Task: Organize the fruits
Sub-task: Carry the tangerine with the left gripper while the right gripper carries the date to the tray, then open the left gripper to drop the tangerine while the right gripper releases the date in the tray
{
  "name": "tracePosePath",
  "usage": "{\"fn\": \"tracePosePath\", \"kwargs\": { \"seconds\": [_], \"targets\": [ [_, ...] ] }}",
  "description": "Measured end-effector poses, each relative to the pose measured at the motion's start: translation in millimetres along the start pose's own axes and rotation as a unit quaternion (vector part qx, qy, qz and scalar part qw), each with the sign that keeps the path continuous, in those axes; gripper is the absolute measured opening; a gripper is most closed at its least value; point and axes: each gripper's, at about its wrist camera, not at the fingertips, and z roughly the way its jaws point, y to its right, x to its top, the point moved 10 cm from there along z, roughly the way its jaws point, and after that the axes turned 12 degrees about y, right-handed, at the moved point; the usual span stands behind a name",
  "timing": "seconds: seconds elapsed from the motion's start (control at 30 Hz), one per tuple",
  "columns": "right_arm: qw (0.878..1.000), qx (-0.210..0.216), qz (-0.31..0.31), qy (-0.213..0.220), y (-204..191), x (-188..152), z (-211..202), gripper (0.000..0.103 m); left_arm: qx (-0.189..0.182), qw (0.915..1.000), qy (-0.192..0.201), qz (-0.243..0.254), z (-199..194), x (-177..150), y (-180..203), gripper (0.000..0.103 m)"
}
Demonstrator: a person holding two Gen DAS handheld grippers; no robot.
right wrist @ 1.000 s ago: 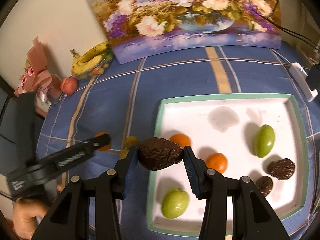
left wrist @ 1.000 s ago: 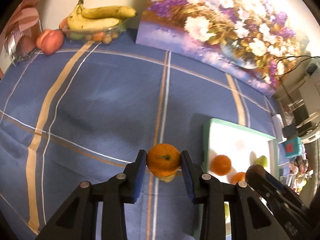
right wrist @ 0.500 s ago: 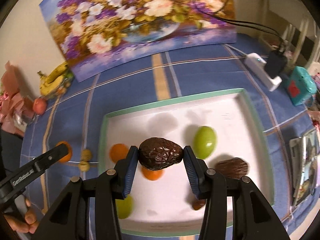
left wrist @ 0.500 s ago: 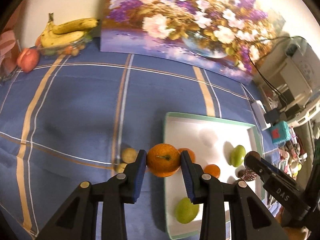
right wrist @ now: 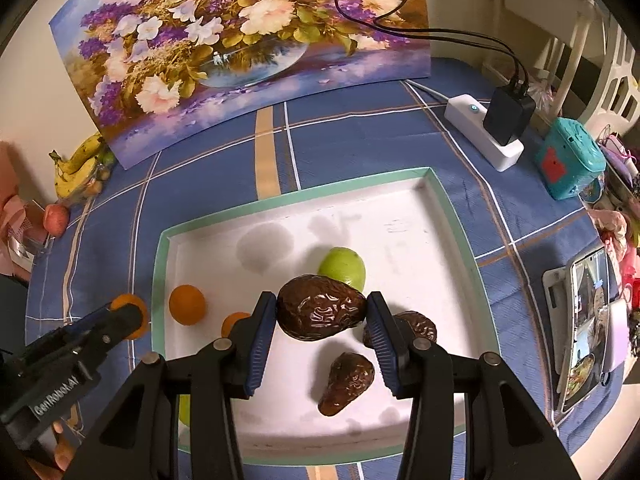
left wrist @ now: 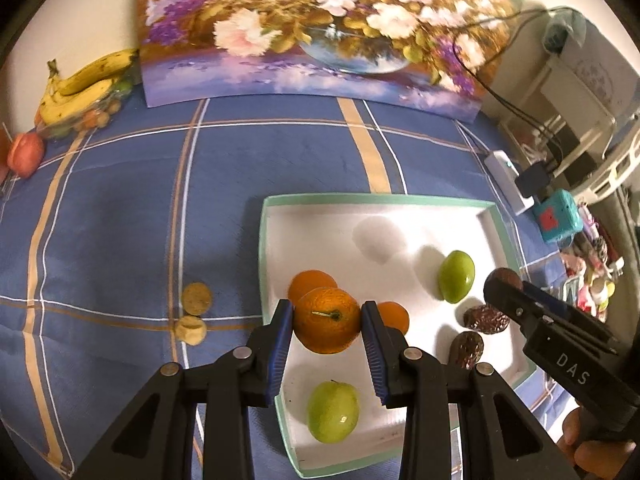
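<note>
My left gripper is shut on an orange, held above the left part of the white tray with its green rim. My right gripper is shut on a dark brown wrinkled avocado above the tray's right half. In the tray lie two oranges, two green fruits and two more dark avocados. Two small tan round fruits rest on the blue cloth left of the tray.
A flower painting leans on the wall at the back. Bananas in a bowl and a peach sit far left. A white power strip with a black plug, a teal box and a phone lie right of the tray.
Both grippers have moved rightward over the tray with their fruit still held. The left one went from the cloth to the tray's left part, the right one from the tray's left edge towards its right half.
</note>
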Motion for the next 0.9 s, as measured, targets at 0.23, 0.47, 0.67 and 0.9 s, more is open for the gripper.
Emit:
{"fn": "tracePosePath", "kwargs": {
  "seconds": [0.23,0.47,0.67,0.9],
  "targets": [
    [1.0,-0.004,-0.011,-0.022,-1,-10,11,0.048,0.01,0.9994,-0.03,0.015,17,-18,2,0.037],
    [0.997,-0.013,-0.025,-0.071,-1,-36,36,0.048,0.02,0.9978,-0.061,0.017,32,-37,-3,0.037],
    [0.995,-0.016,-0.03,-0.091,-1,-48,47,0.048,0.028,0.9965,-0.076,0.022,40,-47,-4,0.037],
    [0.995,-0.017,-0.033,-0.095,-1,-51,49,0.048,0.029,0.9962,-0.078,0.024,39,-46,-4,0.038]
  ]
}}
